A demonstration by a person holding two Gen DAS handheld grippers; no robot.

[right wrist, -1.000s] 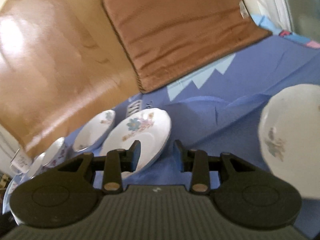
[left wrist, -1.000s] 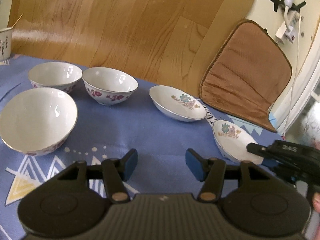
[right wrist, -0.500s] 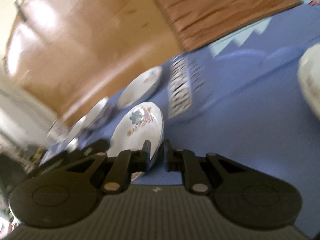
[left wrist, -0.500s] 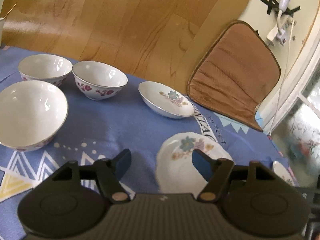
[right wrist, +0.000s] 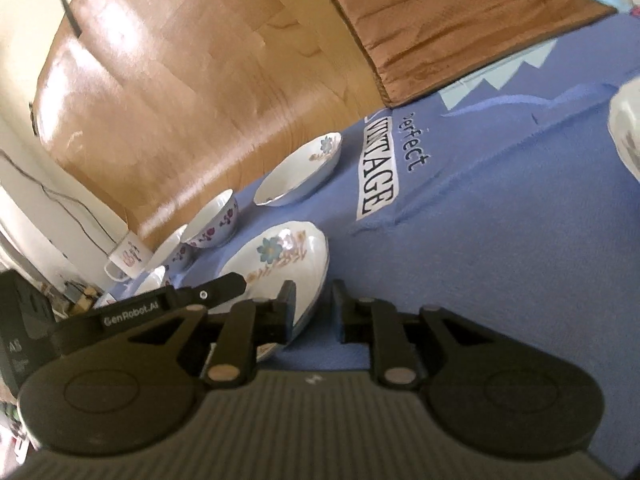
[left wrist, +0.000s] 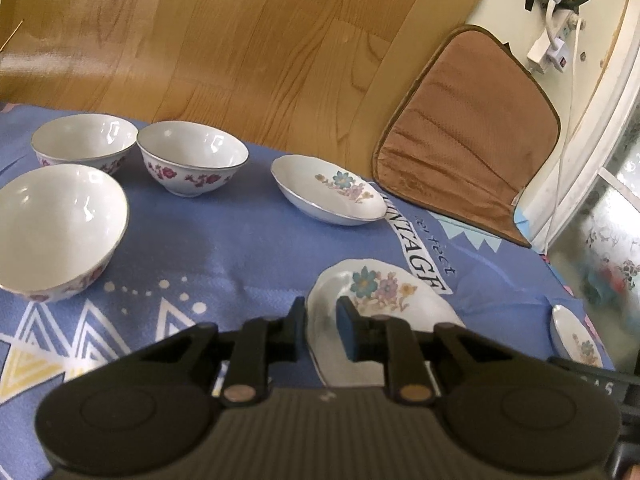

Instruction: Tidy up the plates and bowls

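Observation:
A white floral plate [left wrist: 384, 292] is held tilted above the blue cloth. My left gripper [left wrist: 320, 326] is shut on its near rim. In the right wrist view the same plate [right wrist: 280, 256] sits left of my right gripper [right wrist: 314, 312], whose jaws stand slightly apart around its edge, no longer clamping it. The left gripper's finger [right wrist: 216, 290] reaches onto the plate from the left. A second floral plate [left wrist: 326, 194] rests further back. Three white bowls with red flowers stand at left: a large one [left wrist: 56, 232] and two smaller ones [left wrist: 84, 142] [left wrist: 192, 160]. A third plate [left wrist: 576, 340] lies at far right.
The blue patterned cloth [left wrist: 224, 248] covers the table. A brown cushion [left wrist: 468, 132] leans on the wall behind. A white mug [right wrist: 128, 258] stands at the far left. A power strip and cable [left wrist: 556, 40] hang on the wall.
The floral plate passed from the right gripper to the left. My left gripper closed on its rim; my right gripper's jaws opened a little.

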